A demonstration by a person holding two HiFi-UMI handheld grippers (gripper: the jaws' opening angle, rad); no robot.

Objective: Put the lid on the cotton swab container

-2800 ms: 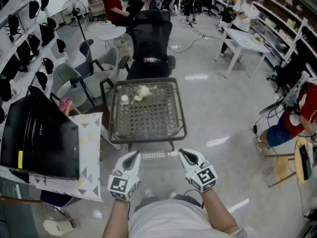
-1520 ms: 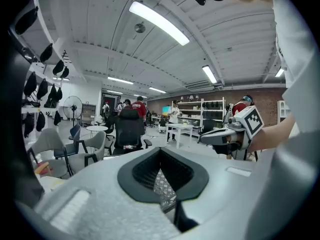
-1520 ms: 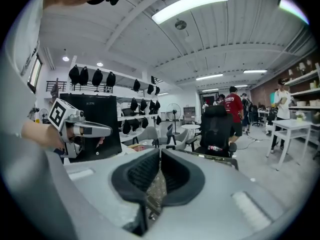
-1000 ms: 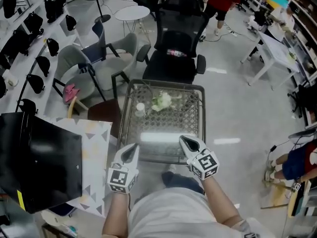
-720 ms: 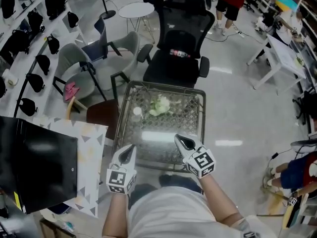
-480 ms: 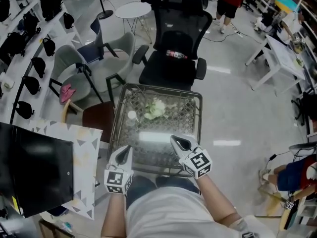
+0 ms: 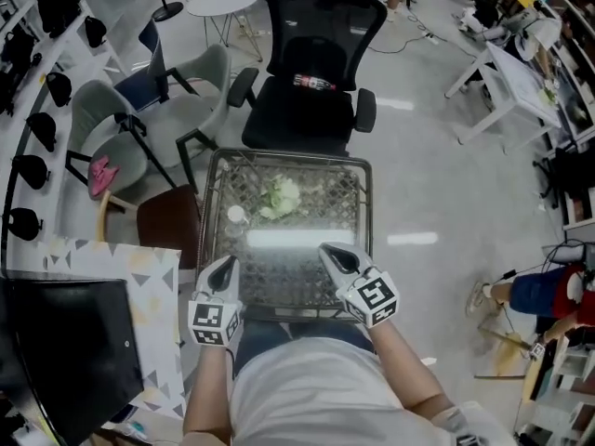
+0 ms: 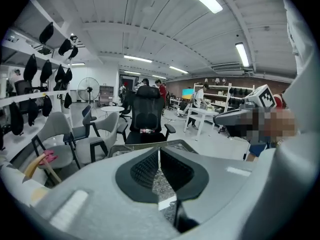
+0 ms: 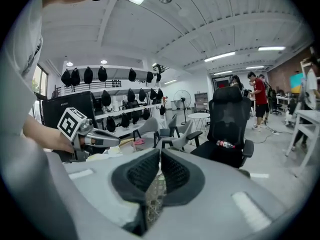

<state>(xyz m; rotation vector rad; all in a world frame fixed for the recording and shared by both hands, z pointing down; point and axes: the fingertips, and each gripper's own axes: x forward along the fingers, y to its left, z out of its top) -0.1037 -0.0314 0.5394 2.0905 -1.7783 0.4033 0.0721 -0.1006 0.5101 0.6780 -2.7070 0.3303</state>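
A small metal mesh table (image 7: 353, 235) stands just in front of me in the head view. On its far left part sits a small white round item (image 7: 236, 215), too small to tell whether it is the container or the lid. Beside it lies a pale green and white heap (image 7: 282, 194). My left gripper (image 7: 224, 267) hovers at the table's near left corner, shut and empty. My right gripper (image 7: 332, 253) is over the near right part, also shut and empty. In the gripper views the left gripper's (image 8: 159, 156) and the right gripper's (image 9: 160, 160) jaws are pressed together.
A black office chair (image 7: 311, 72) with a bottle on its seat (image 7: 314, 83) stands behind the table. Grey chairs (image 7: 139, 124) and a brown stool (image 7: 167, 226) are to the left. A black case (image 7: 56, 351) lies on a patterned surface at near left. A white desk (image 7: 507, 72) is far right.
I have walked up to the mesh table, which was well ahead before. Both grippers now hang over its near edge and stayed shut throughout.
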